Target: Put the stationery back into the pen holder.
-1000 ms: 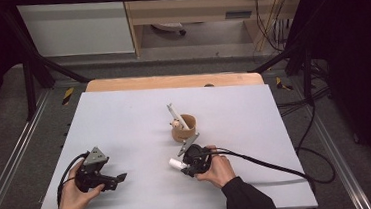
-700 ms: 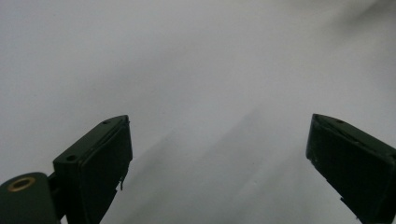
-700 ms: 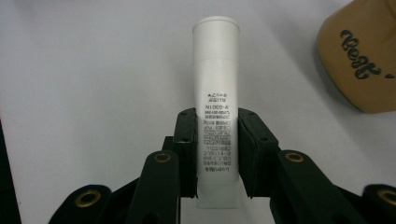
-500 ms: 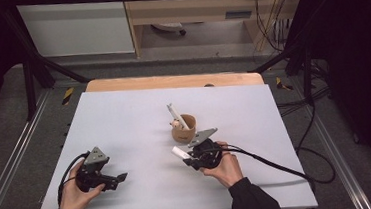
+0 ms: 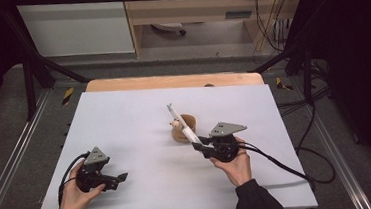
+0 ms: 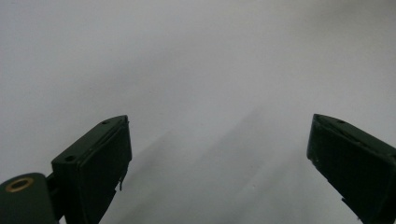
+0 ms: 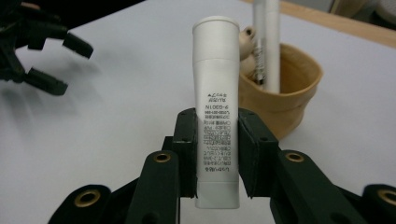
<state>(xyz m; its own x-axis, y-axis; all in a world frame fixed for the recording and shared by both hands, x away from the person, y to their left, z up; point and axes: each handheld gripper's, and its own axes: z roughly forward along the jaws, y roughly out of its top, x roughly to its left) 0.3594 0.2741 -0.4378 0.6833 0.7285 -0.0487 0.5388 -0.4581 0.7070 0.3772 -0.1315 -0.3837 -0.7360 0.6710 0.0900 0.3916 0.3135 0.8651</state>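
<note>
Right gripper clamped on white tube (cap forward) beside tan cup.

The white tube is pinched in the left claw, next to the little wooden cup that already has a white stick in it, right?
Not quite: the white tube is pinched in the right claw, not the left. The right gripper view shows its two black jaws pressed on the tube. The left claw stands open over bare table. The rest holds: the wooden cup sits close by with a white stick in it.

hidden: tube sides behind jaws | unreadable: its print (too small) | cup partly behind tube
</note>
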